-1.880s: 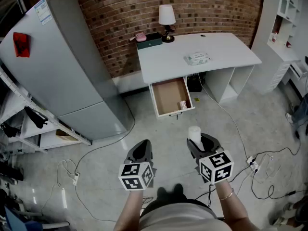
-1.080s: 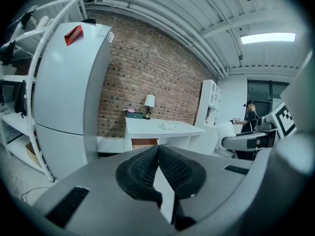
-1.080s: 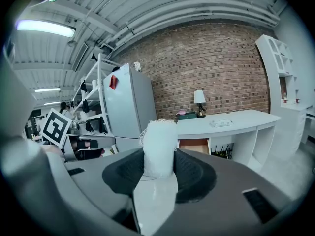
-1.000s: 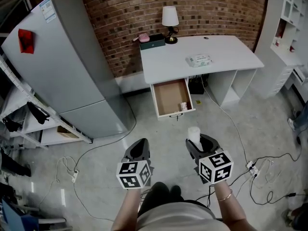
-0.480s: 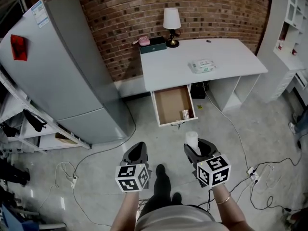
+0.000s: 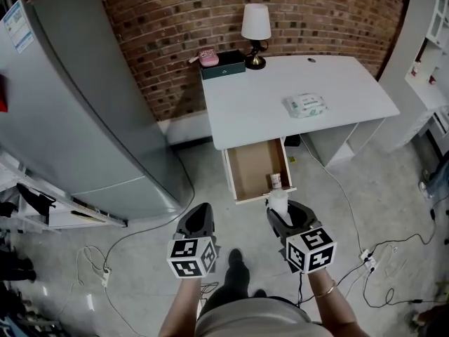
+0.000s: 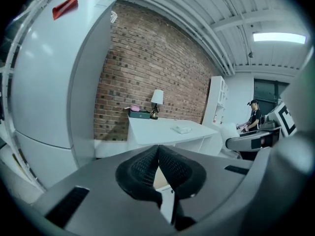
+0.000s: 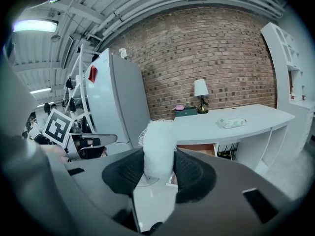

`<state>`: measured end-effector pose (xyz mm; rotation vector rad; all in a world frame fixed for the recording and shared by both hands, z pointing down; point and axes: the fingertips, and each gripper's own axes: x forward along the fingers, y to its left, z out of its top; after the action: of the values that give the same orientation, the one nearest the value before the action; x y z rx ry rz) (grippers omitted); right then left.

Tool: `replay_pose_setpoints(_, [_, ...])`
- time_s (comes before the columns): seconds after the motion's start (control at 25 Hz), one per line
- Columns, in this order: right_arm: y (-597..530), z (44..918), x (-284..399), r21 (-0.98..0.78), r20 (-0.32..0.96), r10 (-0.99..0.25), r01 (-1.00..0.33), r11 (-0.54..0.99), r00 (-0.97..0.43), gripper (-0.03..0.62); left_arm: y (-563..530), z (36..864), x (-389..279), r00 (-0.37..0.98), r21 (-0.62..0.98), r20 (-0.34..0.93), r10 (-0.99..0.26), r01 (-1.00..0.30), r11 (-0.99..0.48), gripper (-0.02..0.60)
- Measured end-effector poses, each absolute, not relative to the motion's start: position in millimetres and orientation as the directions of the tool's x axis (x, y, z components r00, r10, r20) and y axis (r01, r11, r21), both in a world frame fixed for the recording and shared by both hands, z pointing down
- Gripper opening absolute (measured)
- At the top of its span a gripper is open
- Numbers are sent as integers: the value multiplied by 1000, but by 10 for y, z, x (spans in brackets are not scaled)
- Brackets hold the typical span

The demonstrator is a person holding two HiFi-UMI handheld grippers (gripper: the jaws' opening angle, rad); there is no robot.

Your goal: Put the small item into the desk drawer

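Brick wall [image 6: 316, 12] at 12 o'clock; white tabletop [image 6: 252, 97] before it, drawer [image 6: 252, 163] open beneath. Right claw [image 6: 283, 210] clamped on white foam roll [image 6: 279, 200], 6 o'clock of drawer. Left claw [image 6: 200, 220] together, empty. Step: carry. Next: advance, lower roll inside.

Small white item [image 6: 279, 202]: foam-net texture, upright, clamped between right gripper [image 6: 283, 215] pads, not in drawer. Desk drawer [image 6: 254, 168]: pulled open under white desktop, brown bottom, small bottle [image 6: 276, 181] at front right corner.
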<state>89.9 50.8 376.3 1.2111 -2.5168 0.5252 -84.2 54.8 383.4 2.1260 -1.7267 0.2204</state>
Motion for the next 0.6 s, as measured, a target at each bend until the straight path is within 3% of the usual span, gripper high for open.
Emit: replay_pose_setpoints(0.6, [-491,3995,328,-207,478,-678,-822,530,-558,178,-535,4090,-1282,296,244,399,-868,-947,-210,21])
